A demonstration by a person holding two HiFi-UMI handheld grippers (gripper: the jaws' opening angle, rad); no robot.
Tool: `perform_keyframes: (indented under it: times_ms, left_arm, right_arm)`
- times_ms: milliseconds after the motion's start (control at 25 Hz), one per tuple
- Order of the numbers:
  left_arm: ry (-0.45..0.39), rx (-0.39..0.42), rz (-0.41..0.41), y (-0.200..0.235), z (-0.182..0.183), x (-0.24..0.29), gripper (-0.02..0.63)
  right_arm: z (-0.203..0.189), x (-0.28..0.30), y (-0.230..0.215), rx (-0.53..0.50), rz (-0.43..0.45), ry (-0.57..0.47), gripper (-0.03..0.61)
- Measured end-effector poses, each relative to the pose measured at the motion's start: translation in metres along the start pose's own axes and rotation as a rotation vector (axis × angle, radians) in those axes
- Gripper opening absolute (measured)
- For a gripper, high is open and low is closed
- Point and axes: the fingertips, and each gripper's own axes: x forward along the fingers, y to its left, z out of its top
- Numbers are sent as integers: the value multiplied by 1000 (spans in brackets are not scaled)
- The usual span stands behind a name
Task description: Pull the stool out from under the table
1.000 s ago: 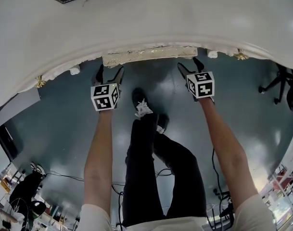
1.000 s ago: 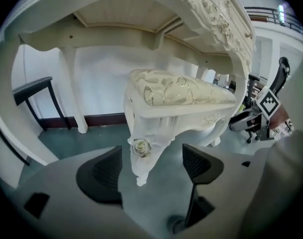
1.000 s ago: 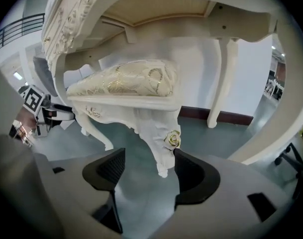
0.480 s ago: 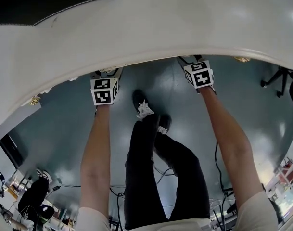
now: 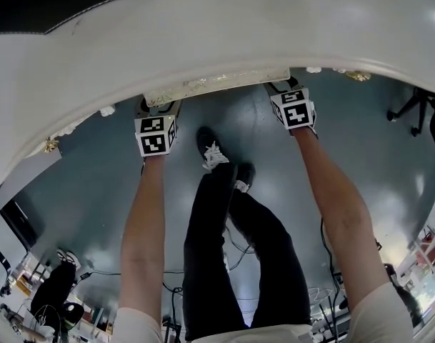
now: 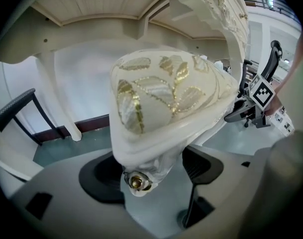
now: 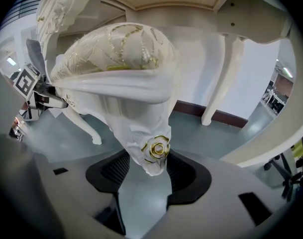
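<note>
Under the table [image 5: 238,34], left gripper [image 5: 158,108] and right gripper [image 5: 287,88] clasp the stool [image 5: 217,82], the right's jaws just closing

Bright, even overhead light leaves pale glare patches on the glossy floor [image 5: 96,184] in the head view. There the white surface [image 5: 238,41] looks nearly washed out and the frame bows hard at its edges. Both gripper views are fisheye with black vignetted corners: the stool [image 7: 121,49] is shaded yet sharp, its gold trim glinting, and the near foreground is soft.
</note>
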Motion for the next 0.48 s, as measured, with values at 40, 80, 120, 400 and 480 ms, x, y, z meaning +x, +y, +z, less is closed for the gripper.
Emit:
perform_keyframes:
  times_ms: [40,80,120,400,480]
  left_arm:
    - [-3,-4,-1,-2,-1,-2,373]
    - [-3,-7,-5,-4,-4,-4,373]
    - [-1,-9,-9,-5,-7,-7,373]
    - [28,-8,-16,-18,-31,-25,373]
    - [31,-7,-16,-23,-37,-32,373]
  right_arm:
    - [-2,-2,0,4,0,-2,264]
    - [-5,-4,2,10,2,-3,264]
    - [-8,-6,5,14,4,0,264]
    - [-36,-20,22,29,13,27,262]
    - [-44,-26,26,29,14,31,262]
